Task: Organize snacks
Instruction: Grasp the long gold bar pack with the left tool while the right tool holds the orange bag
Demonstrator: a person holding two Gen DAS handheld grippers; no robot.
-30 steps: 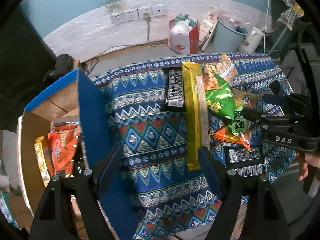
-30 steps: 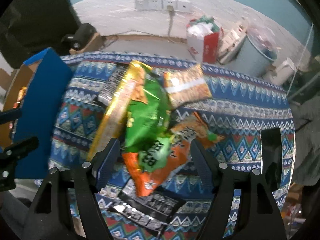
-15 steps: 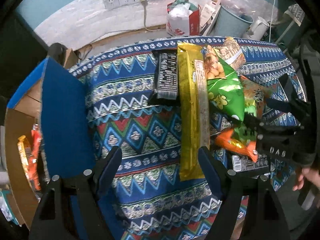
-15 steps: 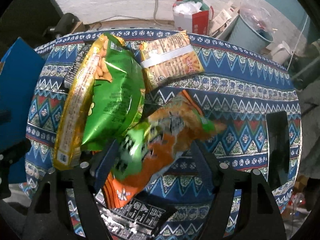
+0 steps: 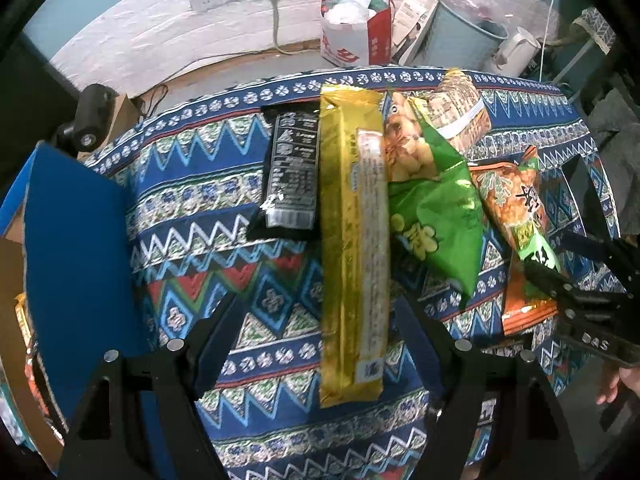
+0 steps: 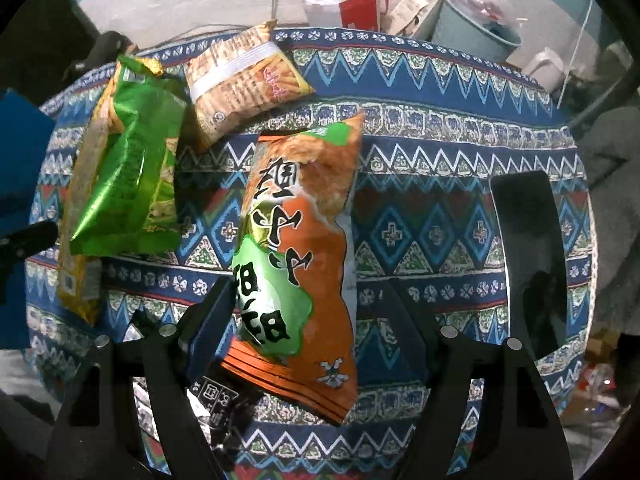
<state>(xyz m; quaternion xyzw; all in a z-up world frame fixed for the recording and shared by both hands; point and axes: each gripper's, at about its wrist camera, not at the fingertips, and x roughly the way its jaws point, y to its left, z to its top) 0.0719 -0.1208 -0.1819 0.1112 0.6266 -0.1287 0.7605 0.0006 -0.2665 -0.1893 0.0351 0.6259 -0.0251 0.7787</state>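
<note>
Between the spread jaws of the left gripper (image 5: 316, 320) lies the near end of a long gold packet (image 5: 352, 248), flat on the patterned cloth (image 5: 192, 184) and running straight away from the fingers; the jaws stand wide, and neither pad touches the wrapper. Just left of the gold packet, beyond the fingertips, sits a black packet (image 5: 292, 172) with printed labelling, its edge against the gold one. To the right of the jaws a green bag (image 5: 436, 216) overlaps the gold packet's far half, and a tan striped bag (image 5: 460, 116) lies farther out behind it. Far left of the jaws stands a blue box flap (image 5: 76, 264).

Between the wide jaws of the right gripper (image 6: 312, 320) rests the lower half of an orange and green bag (image 6: 300, 248), lengthwise along the fingers. The left finger (image 6: 212, 320) sits at the bag's edge, though I cannot tell whether it presses; the right finger stands clear of the bag. Under the bag's near corner, beside the left finger, a black wrapper (image 6: 216, 396) shows. Out to the left of these jaws lie the green bag (image 6: 128, 176) and the gold packet (image 6: 76, 276) beneath it; ahead and left is the tan striped bag (image 6: 248, 80)
</note>
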